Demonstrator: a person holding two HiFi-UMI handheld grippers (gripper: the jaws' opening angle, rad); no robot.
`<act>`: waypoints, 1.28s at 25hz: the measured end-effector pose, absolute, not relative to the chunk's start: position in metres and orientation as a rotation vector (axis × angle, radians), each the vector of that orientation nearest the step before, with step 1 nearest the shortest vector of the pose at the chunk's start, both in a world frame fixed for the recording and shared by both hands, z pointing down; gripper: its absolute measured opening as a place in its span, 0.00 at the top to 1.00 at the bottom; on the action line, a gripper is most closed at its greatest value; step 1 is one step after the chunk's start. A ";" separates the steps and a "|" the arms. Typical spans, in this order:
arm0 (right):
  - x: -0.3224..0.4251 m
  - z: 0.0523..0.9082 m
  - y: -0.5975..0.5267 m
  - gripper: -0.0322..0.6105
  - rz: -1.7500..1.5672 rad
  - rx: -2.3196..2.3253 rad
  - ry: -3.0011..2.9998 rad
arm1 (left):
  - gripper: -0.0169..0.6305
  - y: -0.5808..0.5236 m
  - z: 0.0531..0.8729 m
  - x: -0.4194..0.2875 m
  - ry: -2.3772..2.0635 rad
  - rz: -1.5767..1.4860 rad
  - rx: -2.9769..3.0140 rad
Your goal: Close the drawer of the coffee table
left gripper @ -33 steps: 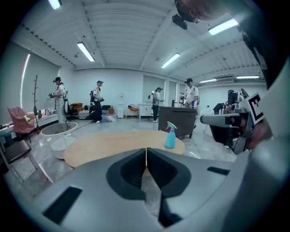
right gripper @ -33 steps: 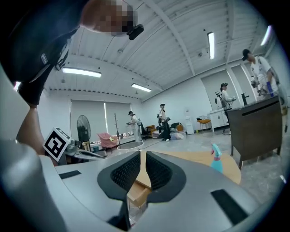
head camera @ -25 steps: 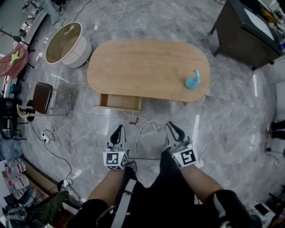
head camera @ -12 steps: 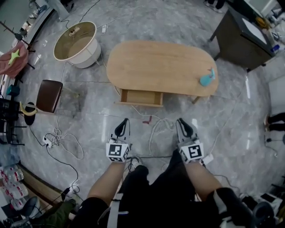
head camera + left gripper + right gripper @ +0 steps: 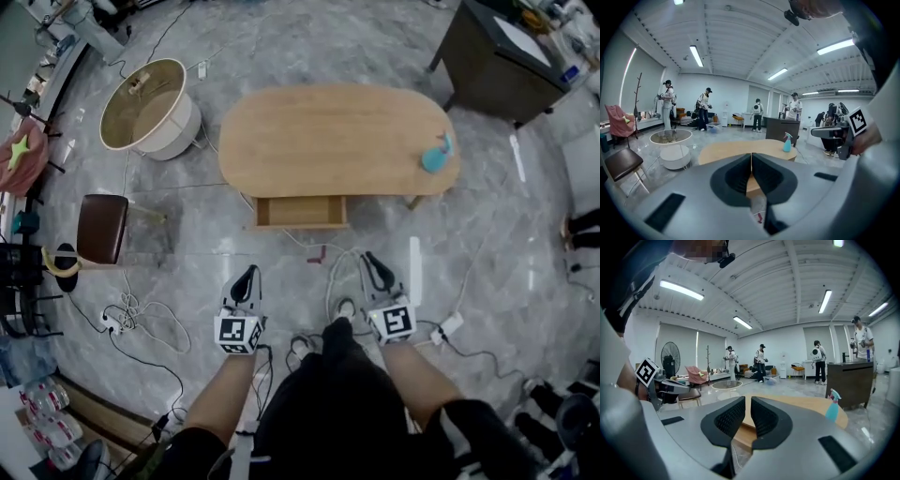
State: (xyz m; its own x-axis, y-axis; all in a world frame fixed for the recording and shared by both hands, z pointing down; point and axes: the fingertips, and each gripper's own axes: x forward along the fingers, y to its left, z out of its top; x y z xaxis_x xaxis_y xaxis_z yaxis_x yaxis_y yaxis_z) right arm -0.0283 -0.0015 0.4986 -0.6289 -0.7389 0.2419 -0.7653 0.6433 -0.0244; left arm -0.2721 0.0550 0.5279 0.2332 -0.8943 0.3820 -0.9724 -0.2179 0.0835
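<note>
Leftmost, a round white side table [image 5: 150,108] stands on the marble floor [image 5: 525,281] off the far left corner of the coffee table [image 5: 337,131], with a brown stool [image 5: 101,228] nearer the person. The left gripper [image 5: 247,277] is held over the floor, well short of the table. Its jaws are pressed together with nothing between them. The drawer [image 5: 300,212] juts out open from the table's near long edge, left of its middle, so that its wooden inside shows. Loose cables [image 5: 330,279] lie on the floor between the drawer and the grippers. The right gripper [image 5: 375,267] hangs about level with the left one, also apart from the table, its jaws drawn in to a thin slit and gripping nothing. A blue spray bottle [image 5: 435,156] stands upright near the table's right end, close to the near edge. A dark cabinet [image 5: 497,61] stands beyond the far right corner.
</note>
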 end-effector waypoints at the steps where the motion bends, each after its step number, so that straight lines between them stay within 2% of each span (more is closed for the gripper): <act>1: -0.028 0.509 -0.004 0.92 0.213 1.225 -2.643 | 0.96 0.052 0.536 -0.269 -1.725 0.378 2.204; 7: -0.041 0.568 -0.006 0.92 0.260 1.016 -2.646 | 0.96 0.037 0.588 -0.239 -1.658 0.474 2.182; 17: -0.071 0.659 -0.019 0.92 0.415 0.945 -2.544 | 0.96 0.008 0.680 -0.256 -1.575 0.586 2.181; 25: -0.095 0.657 -0.069 0.92 0.353 1.194 -2.515 | 0.96 -0.047 0.685 -0.267 -1.444 0.470 2.315; 32: -0.123 0.696 -0.071 0.92 0.317 1.115 -2.519 | 0.96 -0.060 0.702 -0.292 -1.367 0.452 2.361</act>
